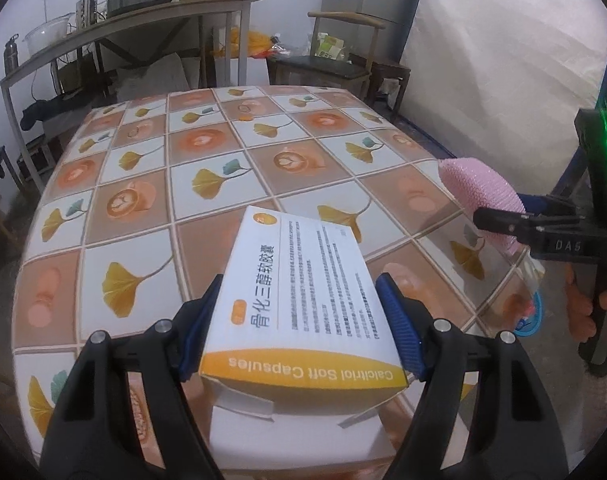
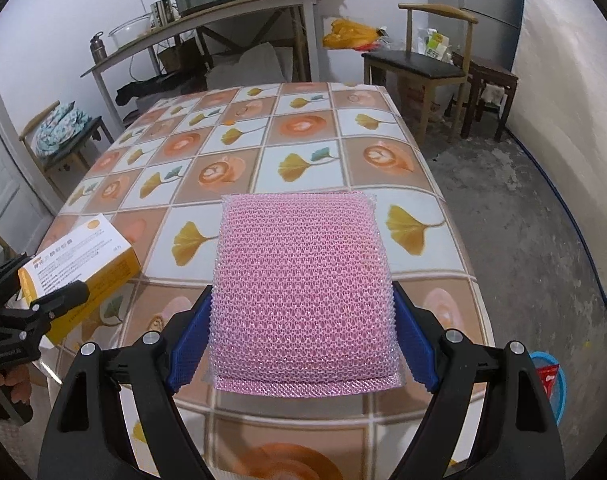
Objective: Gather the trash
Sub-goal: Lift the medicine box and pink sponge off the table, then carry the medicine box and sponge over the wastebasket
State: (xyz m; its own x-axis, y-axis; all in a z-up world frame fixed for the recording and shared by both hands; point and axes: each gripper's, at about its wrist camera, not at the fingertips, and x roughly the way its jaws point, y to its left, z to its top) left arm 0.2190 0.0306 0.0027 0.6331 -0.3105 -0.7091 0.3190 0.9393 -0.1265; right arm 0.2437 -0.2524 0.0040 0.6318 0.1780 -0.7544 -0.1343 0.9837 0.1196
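With the white-and-yellow cardboard capsule box (image 1: 303, 300) clamped in the left gripper (image 1: 299, 328) and the pink mesh scouring sponge (image 2: 303, 296) clamped in the right gripper (image 2: 303, 340), both above the near edge of the patterned-cloth table (image 2: 303, 128), keep both grips firm and carry each item to the blue bin (image 2: 551, 384) on the floor off the table's near right corner.

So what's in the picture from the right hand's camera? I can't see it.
The right gripper holds a pink mesh scrubbing pad above a table with a leaf-and-coffee-cup cloth. At the left edge, the left gripper holds a yellow-and-white medicine box.
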